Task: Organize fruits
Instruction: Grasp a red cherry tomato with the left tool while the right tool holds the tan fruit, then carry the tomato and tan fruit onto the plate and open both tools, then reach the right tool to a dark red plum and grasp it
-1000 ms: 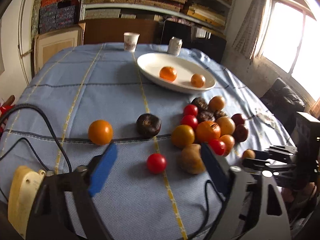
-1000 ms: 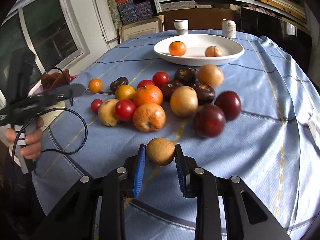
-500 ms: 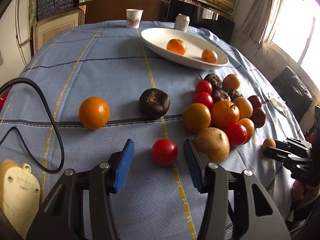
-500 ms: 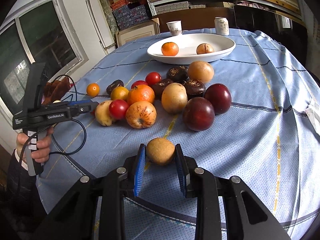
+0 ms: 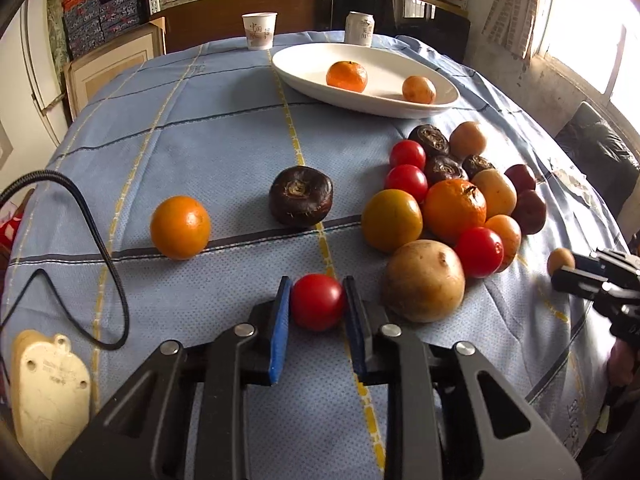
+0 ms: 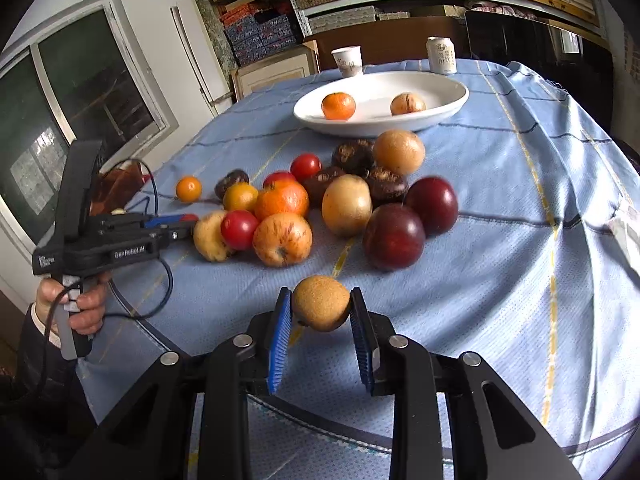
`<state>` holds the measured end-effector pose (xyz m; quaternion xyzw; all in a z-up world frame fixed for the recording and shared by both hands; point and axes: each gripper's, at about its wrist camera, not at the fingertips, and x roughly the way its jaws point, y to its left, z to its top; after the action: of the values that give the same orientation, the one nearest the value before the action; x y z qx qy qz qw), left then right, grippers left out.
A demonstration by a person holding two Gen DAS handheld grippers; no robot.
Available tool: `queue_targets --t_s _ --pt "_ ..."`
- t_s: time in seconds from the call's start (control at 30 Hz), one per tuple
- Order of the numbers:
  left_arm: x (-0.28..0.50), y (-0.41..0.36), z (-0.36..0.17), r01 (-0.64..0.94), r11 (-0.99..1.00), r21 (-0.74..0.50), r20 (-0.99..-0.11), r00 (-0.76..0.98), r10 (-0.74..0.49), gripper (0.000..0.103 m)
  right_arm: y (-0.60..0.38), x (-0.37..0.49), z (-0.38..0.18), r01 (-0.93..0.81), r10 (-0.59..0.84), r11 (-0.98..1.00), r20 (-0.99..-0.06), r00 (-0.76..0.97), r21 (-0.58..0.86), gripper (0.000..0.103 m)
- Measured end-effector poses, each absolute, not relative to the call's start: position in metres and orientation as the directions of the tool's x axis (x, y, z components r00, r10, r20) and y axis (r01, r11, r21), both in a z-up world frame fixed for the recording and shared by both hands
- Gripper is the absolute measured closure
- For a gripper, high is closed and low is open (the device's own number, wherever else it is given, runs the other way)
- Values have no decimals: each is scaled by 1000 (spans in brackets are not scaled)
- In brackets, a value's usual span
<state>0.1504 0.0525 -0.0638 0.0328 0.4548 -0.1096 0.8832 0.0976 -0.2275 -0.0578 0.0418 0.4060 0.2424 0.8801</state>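
Blue pads of the left gripper (image 5: 316,308) have just closed onto a red tomato (image 5: 318,301); half a second earlier they stood wide on either side of it. In the left wrist view the tomato sits pinched between them on the cloth (image 5: 208,148), just left of a tan fruit (image 5: 424,280) at the near edge of the heap. The white plate (image 5: 304,76) lies well beyond, holding a mandarin (image 5: 346,76) and a small brown fruit (image 5: 418,89). With that grip made, I judge the tomato ready to lift.

In the right wrist view the right gripper (image 6: 321,316) is clamped on a rough brown ball (image 6: 321,303), as it was a second ago, near the cloth's front edge. Both claws are now loaded, so a carry to the plate looks next.
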Motion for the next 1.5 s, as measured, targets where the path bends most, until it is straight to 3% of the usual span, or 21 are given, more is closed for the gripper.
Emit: queue_targets --t_s 0.2,0.37,0.6,0.87,0.9,0.93,0.97,1.03,1.1,1.17,1.2,1.33,1.4,1.5 --pt "166 51 -4 260 960 -104 -747 617 -248 78 -243 137 -7 -397 460 883 -628 628 249 73" --pt "235 24 29 277 952 -130 -708 646 -285 78 -237 208 15 -366 426 902 -601 676 228 73" --pt "354 -4 1 228 966 -125 -763 600 -241 78 -202 287 -9 -360 404 908 -684 607 217 73" --pt "411 -3 -28 191 977 -97 -819 542 -188 78 -185 314 -21 -383 394 903 -727 562 194 73" --pt "412 -2 -29 186 978 -95 -822 539 -182 76 -185 314 -22 -380 390 905 -727 565 190 72" --pt "413 -2 -31 174 980 -92 -829 532 -173 59 -184 315 -22 -381 392 904 -726 564 192 70" --pt "412 0 -29 148 986 -79 -829 540 -147 33 -184 314 -21 -383 395 903 -727 562 195 64" --pt "404 8 -20 115 989 -96 -810 568 -145 11 -186 308 -15 -387 398 902 -718 571 192 62" --pt "388 14 -7 121 986 -113 -792 588 -163 11 -189 293 -3 -401 403 899 -695 595 177 59" --pt "367 16 4 126 985 -115 -781 601 -168 10 -193 271 11 -408 399 900 -663 633 152 45" --pt "354 16 8 134 984 -114 -774 609 -173 9 -196 256 17 -411 393 902 -647 654 133 43" --pt "288 13 19 195 975 -111 -745 633 -211 8 -207 203 27 -418 372 905 -610 700 72 43" --pt "249 12 21 221 967 -125 -726 644 -241 8 -216 171 26 -415 376 907 -590 714 77 36" --pt "196 12 21 261 953 -151 -681 671 -292 5 -225 131 17 -433 406 896 -574 711 97 34"
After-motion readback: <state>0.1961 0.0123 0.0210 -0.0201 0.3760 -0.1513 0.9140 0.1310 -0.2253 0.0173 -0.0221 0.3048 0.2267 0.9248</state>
